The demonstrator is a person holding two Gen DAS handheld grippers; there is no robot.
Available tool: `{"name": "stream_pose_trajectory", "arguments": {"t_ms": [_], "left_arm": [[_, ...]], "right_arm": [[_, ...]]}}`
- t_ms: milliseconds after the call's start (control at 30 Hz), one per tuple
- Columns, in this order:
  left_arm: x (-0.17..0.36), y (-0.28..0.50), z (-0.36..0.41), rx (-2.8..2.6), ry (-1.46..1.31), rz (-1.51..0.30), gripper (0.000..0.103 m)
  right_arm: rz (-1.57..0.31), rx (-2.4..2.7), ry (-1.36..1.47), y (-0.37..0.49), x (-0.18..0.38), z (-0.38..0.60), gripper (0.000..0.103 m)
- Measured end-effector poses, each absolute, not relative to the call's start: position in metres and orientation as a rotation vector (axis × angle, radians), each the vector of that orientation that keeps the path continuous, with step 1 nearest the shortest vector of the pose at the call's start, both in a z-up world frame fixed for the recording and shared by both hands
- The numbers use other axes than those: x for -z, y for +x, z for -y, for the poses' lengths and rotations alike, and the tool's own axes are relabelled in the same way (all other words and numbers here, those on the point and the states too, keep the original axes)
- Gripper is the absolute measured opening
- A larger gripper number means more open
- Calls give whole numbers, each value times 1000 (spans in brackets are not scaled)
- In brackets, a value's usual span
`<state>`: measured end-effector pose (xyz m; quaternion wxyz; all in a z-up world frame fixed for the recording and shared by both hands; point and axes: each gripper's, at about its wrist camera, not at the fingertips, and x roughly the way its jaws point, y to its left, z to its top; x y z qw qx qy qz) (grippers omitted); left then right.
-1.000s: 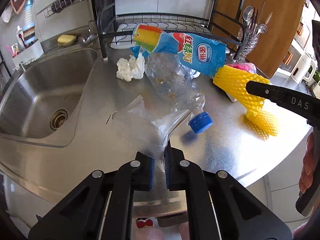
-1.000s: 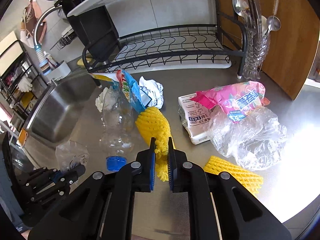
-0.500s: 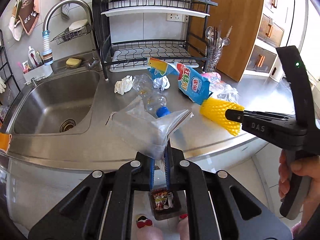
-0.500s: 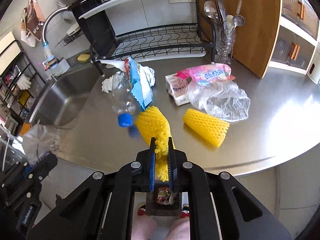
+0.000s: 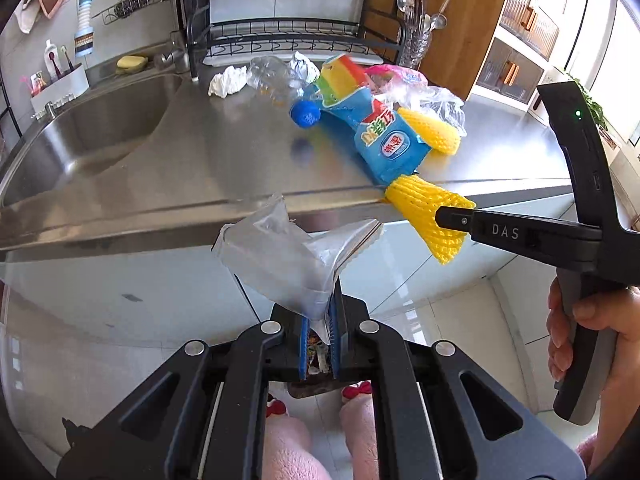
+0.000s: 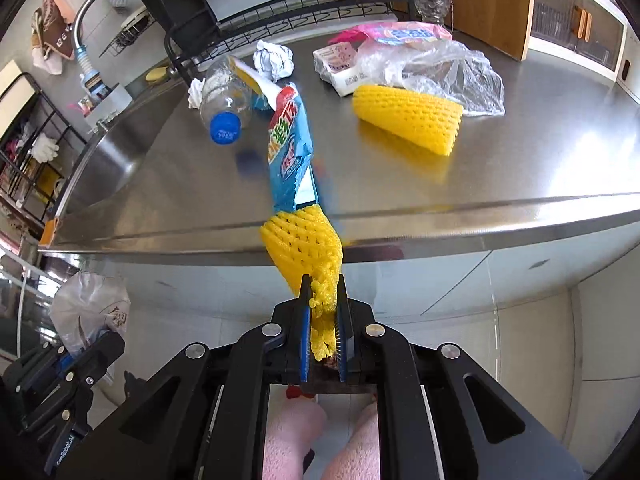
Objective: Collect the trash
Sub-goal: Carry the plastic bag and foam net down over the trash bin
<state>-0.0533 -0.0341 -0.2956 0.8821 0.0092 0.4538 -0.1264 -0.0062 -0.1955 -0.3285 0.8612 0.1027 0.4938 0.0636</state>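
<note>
From the left wrist, the left gripper (image 5: 320, 332) is clamped on a crumpled clear bag (image 5: 280, 264), held out past the counter (image 5: 200, 168) edge; directly below the fingers, between the person's pink slippers, sits what looks like a bin (image 5: 316, 364) with scraps in it. The right gripper (image 5: 448, 216) shows here too, pinching a yellow foam net (image 5: 428, 212). From the right wrist, that gripper (image 6: 323, 320) is shut on the net (image 6: 308, 240), whose long axis runs up from the fingers, and the bin (image 6: 328, 380) again lies straight beneath. Both hands seem about equally near it. Bottle (image 6: 224, 100), blue wrapper (image 6: 290, 148) and a second net (image 6: 408, 116) remain on the counter.
</note>
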Motion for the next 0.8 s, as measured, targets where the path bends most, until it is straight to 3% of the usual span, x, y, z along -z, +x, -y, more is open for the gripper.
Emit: {"name": "stream_pose_trajectory", "arguments": {"t_ms": [800], "left_arm": [[379, -43, 32, 285, -20, -1067, 7]], "right_arm": [[-1126, -166, 259, -18, 400, 197, 11]]}}
